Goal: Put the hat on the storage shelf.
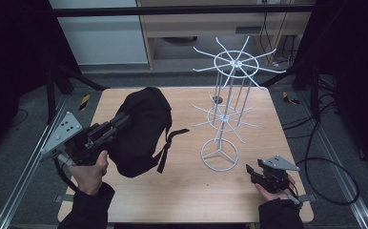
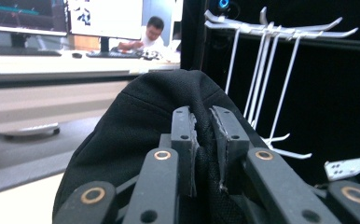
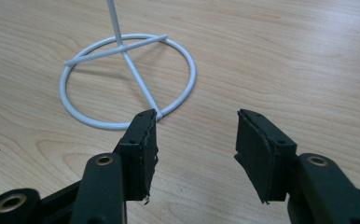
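The black bag (image 1: pixel 141 131) is matt woven cloth with a fine, slightly rough grain, and its strap (image 1: pixel 169 148) is of the same dull webbing. The white rack (image 1: pixel 227 102) is thin wire with a smooth, glossy coating. The table (image 1: pixel 191 191) is pale wood-grain board with a smooth satin face. The right gripper (image 3: pixel 196 154) has matt black plastic links and rough, frayed dark pads (image 3: pixel 146 154).

On the table (image 1: pixel 182 191), the backpack (image 1: pixel 141 129) is placed left of the wire rack (image 1: pixel 227 114), with the left gripper (image 1: pixel 120 123) at its left edge and the right gripper (image 1: pixel 254 172) just right of the rack's base.
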Tool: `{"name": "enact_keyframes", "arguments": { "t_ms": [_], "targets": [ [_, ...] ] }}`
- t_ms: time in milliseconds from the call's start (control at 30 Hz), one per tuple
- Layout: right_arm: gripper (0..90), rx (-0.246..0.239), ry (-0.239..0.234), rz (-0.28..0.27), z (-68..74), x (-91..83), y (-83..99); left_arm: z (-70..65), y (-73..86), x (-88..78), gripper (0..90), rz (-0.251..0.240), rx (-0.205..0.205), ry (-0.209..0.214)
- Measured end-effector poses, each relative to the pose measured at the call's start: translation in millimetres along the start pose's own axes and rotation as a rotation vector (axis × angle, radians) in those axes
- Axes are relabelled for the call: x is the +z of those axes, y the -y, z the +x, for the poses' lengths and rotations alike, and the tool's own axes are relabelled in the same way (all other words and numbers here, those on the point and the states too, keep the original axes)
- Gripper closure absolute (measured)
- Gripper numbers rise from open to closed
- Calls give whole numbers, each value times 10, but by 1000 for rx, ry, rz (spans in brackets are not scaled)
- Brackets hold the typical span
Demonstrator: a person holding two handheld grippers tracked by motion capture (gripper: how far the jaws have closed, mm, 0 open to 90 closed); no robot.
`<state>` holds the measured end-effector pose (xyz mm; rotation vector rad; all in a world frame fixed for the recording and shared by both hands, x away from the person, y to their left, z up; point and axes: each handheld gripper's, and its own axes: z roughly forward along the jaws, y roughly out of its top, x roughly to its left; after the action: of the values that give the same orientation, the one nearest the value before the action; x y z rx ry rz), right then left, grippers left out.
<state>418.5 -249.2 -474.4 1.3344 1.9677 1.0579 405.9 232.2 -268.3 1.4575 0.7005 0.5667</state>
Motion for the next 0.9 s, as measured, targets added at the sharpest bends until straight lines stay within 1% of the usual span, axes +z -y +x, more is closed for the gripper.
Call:
{"name": "enact_keyframes", "arguments": {
  "t_ms": [100,167,300,467,567,667,900],
  "targets": [
    [482,0,1,-1,-2,1,0,-42,-98,49,791,-32,-1,23],
    [482,-1,2,0,-1,2,0,-49,-121,62,791,-38,-1,29],
    [482,3,-1,-1,0,-3,-2,-80,-214,91,791,-77,-5,55],
    [482,-3,3,-3,-5,3,0,-114,-317,114,791,-124,-7,71],
    [482,-3,4,-2,-5,5,1,-121,-378,129,791,-145,-10,77],
    [482,-4,5,-3,-7,6,1,-117,-441,151,792,-167,-22,88],
    [482,0,1,-5,-10,7,1,-117,-583,188,791,-205,-23,83]
  ]
}}
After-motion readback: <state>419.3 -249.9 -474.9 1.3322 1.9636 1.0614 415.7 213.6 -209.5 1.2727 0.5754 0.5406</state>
